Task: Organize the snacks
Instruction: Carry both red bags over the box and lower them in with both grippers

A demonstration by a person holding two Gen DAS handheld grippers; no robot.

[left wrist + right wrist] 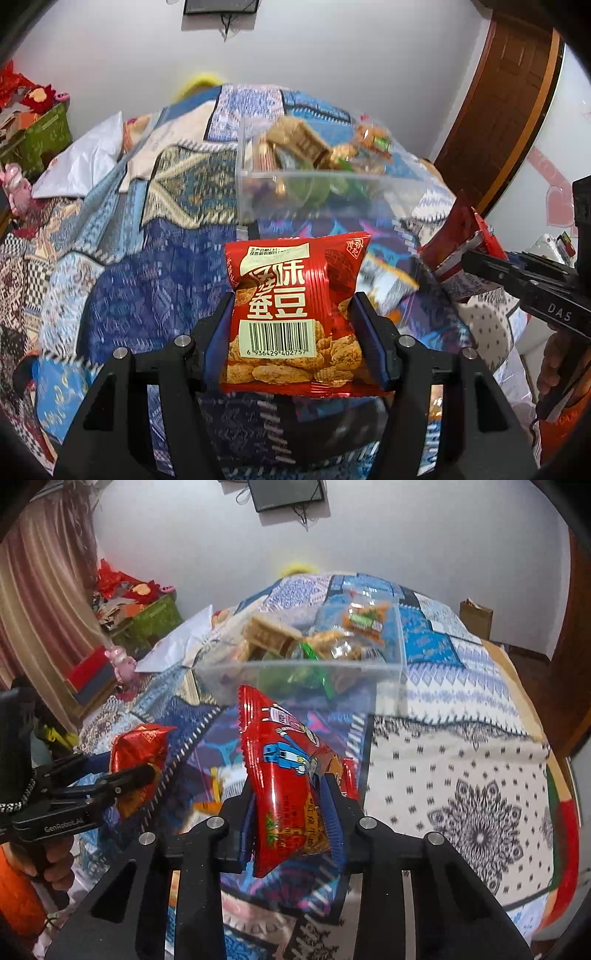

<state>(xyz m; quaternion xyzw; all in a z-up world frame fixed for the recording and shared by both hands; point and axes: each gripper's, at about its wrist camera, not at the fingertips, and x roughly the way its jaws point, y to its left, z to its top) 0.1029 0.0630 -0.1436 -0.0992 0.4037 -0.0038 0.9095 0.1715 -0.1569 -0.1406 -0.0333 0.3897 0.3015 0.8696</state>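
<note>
A: Clear bin (332,184) ahead of both jaws?
B: Yes. Left gripper (291,325) clamps the bean packet (291,295) across its middle; right gripper (291,812) pinches the cartoon packet (288,775). Light, crinkly, slippery: grip mid-body.

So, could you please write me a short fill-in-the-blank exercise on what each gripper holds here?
1. The left gripper is shut on a red packet with a ____ printed on its white label.
2. The right gripper holds a ____ packet.
3. The clear box already contains ____.

Missing: barcode; red; snacks
</note>
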